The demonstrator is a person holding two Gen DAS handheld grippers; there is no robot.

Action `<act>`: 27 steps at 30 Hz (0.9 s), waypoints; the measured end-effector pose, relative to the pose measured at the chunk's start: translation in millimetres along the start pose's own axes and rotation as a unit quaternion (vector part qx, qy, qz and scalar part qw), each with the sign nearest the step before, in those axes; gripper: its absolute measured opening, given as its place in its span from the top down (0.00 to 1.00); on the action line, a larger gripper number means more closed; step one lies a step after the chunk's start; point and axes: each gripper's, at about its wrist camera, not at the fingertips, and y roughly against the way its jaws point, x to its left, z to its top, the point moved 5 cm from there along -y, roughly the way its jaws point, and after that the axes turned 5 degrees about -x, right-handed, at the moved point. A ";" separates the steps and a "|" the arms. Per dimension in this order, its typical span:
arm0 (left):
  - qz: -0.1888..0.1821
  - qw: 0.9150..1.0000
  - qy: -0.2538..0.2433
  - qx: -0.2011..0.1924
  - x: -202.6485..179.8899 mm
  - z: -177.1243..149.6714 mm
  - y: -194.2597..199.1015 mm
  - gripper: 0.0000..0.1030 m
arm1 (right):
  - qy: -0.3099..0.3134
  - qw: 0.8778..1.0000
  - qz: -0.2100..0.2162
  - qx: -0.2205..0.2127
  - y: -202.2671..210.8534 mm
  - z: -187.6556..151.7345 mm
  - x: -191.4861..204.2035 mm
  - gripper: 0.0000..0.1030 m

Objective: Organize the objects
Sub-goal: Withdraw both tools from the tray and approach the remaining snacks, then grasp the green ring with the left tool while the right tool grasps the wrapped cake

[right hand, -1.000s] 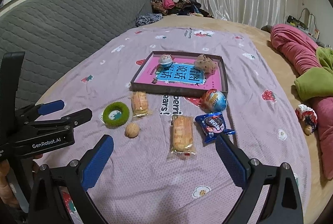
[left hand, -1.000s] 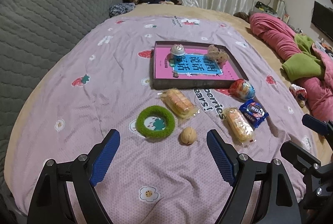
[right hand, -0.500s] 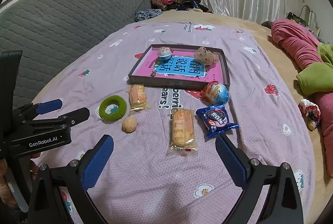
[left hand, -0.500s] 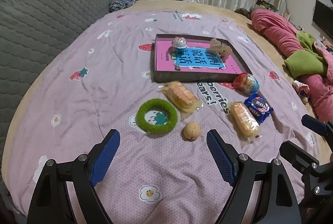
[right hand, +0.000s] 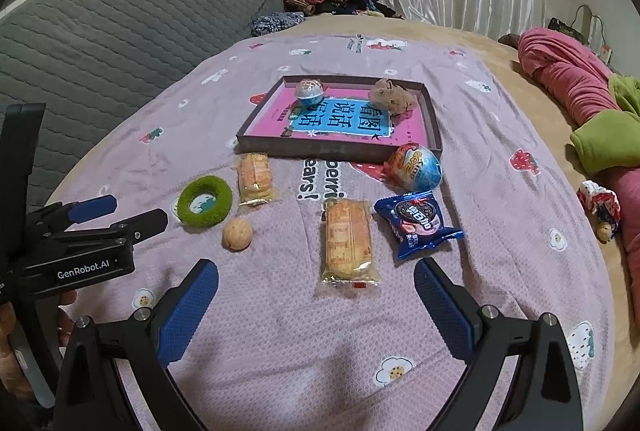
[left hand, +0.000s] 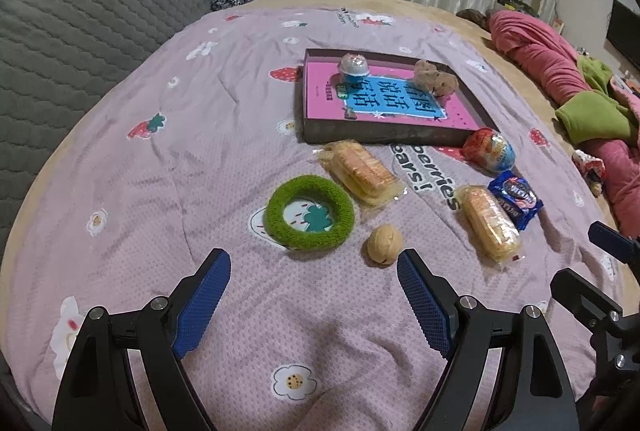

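1. We hold our left gripper (left hand: pixel 314 277) at the bottom of the left wrist frame, its blue-padded jaws wide apart and empty above the pink printed bedspread (left hand: pixel 168 135).
2. Our right gripper (right hand: pixel 316 287) sits at the bottom of the right wrist frame, jaws likewise spread and holding nothing.
3. The fuzzy green ring (left hand: pixel 310 217) lies at the centre of the left view, with the tan walnut (left hand: pixel 384 245) just beside it, near the right pad.
4. Two clear-wrapped wafer packs (right hand: pixel 347 241) (right hand: pixel 255 178) lie mid-frame, and the blue cookie packet (right hand: pixel 416 225) lies beside the nearer one.
5. The red-and-blue foil egg (right hand: pixel 416 167) rests against the front corner of the shallow dark tray with a pink floor (right hand: pixel 434 135).
6. Inside the tray, in the upper centre, sit a small foil-topped blue cup (right hand: pixel 310 91) and a brown plush toy (right hand: pixel 394 97).
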 end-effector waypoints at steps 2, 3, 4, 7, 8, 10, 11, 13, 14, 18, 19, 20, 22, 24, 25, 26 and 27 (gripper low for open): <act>0.001 1.000 -0.002 0.002 0.8 -0.8 -4.2 0.16 | 0.001 1.000 -0.001 0.003 -5.1 -1.3 -0.1 0.04; 0.000 1.000 -0.002 0.002 1.2 -1.2 -6.3 0.16 | 0.001 1.000 -0.002 0.004 -7.1 -2.3 -0.2 0.04; -0.001 1.000 -0.003 0.004 1.1 -1.7 -9.0 0.16 | 0.001 1.000 -0.003 0.006 -9.3 -2.8 -0.3 0.04; -0.002 1.000 -0.007 0.007 0.8 -3.5 -16.0 0.16 | -0.001 1.000 -0.004 0.011 -16.4 -5.2 -0.1 0.04; -0.003 1.000 -0.008 0.009 0.5 -4.2 -18.1 0.16 | -0.002 1.000 -0.006 0.012 -19.5 -6.3 -0.5 0.04; -0.004 1.000 -0.010 0.010 0.0 -5.1 -22.7 0.16 | -0.003 1.000 -0.007 0.013 -23.3 -7.9 -0.6 0.04; -0.004 1.000 -0.012 0.011 -0.4 -5.8 -25.0 0.16 | -0.004 1.000 -0.007 0.014 -25.4 -8.7 -0.9 0.04; -0.003 1.000 -0.016 0.013 -1.0 -6.7 -29.8 0.16 | -0.007 1.000 -0.010 0.016 -30.3 -10.0 -2.2 0.04; -0.004 1.000 -0.017 0.012 -1.2 -6.7 -31.9 0.16 | -0.010 1.000 -0.010 0.016 -32.2 -10.4 -2.9 0.04; -0.009 1.000 -0.016 0.016 -0.1 -6.7 -41.2 0.16 | -0.017 1.000 -0.015 0.016 -38.9 -11.0 -4.7 0.04; -0.009 1.000 -0.015 0.018 0.6 -7.0 -43.8 0.16 | -0.017 1.000 -0.017 0.017 -41.0 -11.5 -4.4 0.04; -0.010 1.000 -0.014 0.019 0.9 -7.4 -46.4 0.16 | -0.016 1.000 -0.019 0.018 -44.0 -11.9 -4.7 0.04; -0.011 1.000 -0.011 0.022 2.8 -7.8 -51.4 0.16 | -0.015 0.999 -0.025 0.022 -48.0 -12.5 -4.8 0.04; -0.011 1.000 -0.008 0.025 4.9 -7.4 -57.0 0.16 | -0.017 0.999 -0.027 0.023 -52.7 -12.8 -5.2 0.04; -0.010 1.000 -0.006 0.027 6.3 -7.0 -59.7 0.16 | -0.019 0.999 -0.028 0.024 -54.6 -13.1 -6.0 0.04; -0.010 1.000 -0.003 0.027 7.8 -6.6 -61.8 0.16 | -0.023 0.999 -0.028 0.025 -57.0 -13.1 -7.4 0.04; -0.011 1.000 0.000 0.028 8.9 -5.8 -64.2 0.16 | -0.025 0.999 -0.028 0.025 -58.6 -13.3 -7.5 0.04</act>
